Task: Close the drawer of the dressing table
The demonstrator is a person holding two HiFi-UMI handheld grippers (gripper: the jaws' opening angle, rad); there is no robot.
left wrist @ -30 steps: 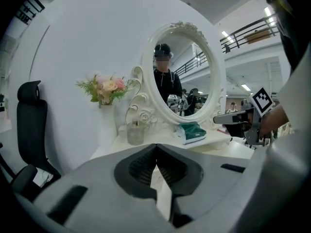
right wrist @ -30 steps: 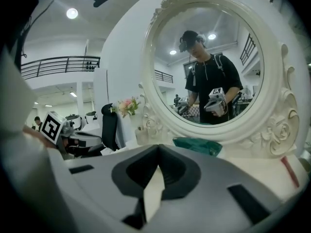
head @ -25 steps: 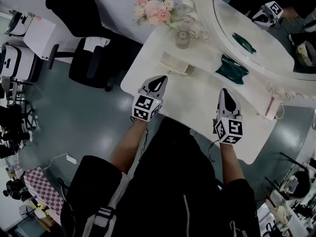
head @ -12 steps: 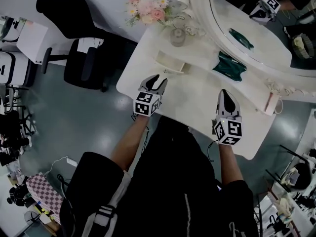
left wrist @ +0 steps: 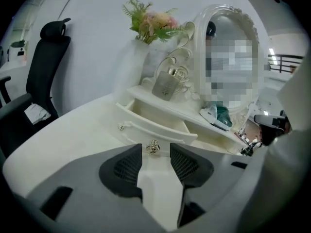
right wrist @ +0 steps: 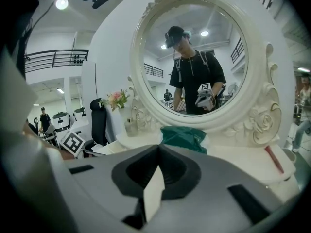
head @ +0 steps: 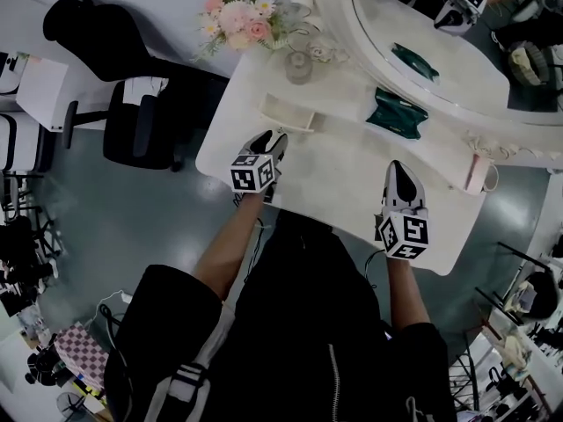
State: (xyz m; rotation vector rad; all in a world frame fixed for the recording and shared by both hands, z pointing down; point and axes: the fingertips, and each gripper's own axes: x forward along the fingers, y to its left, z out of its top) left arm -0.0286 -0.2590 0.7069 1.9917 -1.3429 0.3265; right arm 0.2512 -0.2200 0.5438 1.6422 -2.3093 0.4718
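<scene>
While levelled at the open drawer (left wrist: 160, 130), has just spread left gripper (head: 272, 139) wide, brass knob (left wrist: 153, 147) just beyond its tips, ungripped; holds right gripper (head: 398, 167) shut, empty.

Head view overhead; gripper views low, sharing dressing table (head: 343, 161).

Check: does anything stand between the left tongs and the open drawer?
Nothing visible does. The left tongs, whose jaws have just been opening with nothing gripped, face the drawer front, its knob at the mouth of their gap, untouched. The drawer looks empty inside.
</scene>
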